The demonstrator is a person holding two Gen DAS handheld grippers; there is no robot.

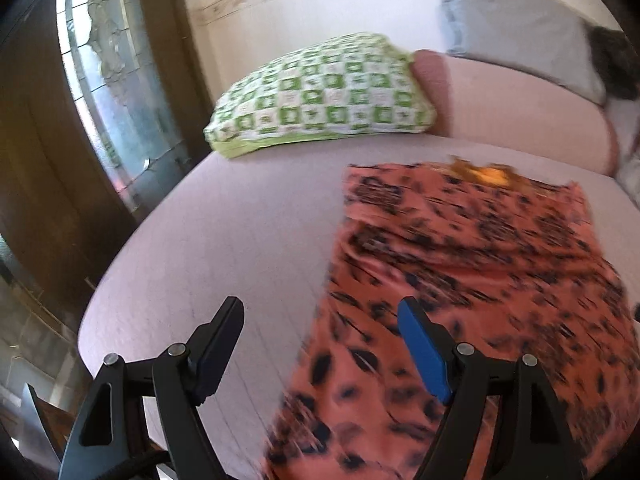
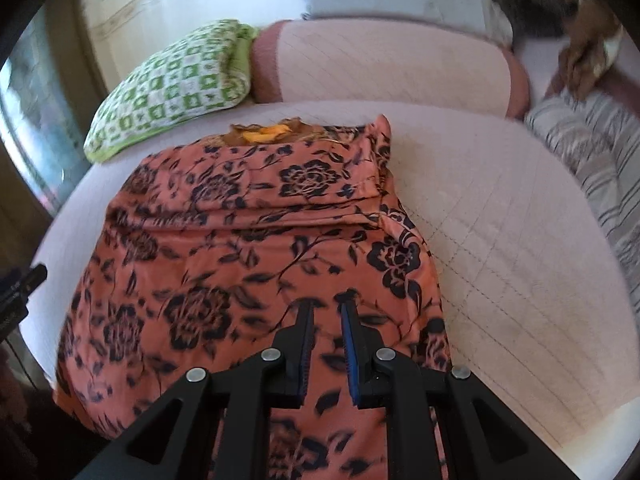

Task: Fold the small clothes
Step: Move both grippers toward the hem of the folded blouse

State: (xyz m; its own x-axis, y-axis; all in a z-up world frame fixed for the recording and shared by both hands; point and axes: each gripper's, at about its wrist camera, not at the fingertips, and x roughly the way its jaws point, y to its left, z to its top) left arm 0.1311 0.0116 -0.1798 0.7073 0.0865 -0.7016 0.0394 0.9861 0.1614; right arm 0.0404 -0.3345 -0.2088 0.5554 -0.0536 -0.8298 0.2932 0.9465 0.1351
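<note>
Pale pink bedding covers the bed (image 2: pixel 500 216), and on it lies the orange dress (image 2: pixel 248 240) with dark flowers, spread flat and partly folded, a fold line crossing it near its far end. An orange-yellow neck patch (image 2: pixel 264 134) shows at that far edge. Beyond it, at the bed's far left corner, sits a green checked pillow (image 2: pixel 172 84), touching a pink bolster (image 2: pixel 384 64). A striped cushion (image 2: pixel 592 160) lies along the right edge.

Left gripper (image 1: pixel 320 320) hovers over the dress's left edge, jaws wide apart, holding nothing. Right gripper (image 2: pixel 326 306) hangs above the dress's near half, jaws slightly apart, nothing between them.
</note>
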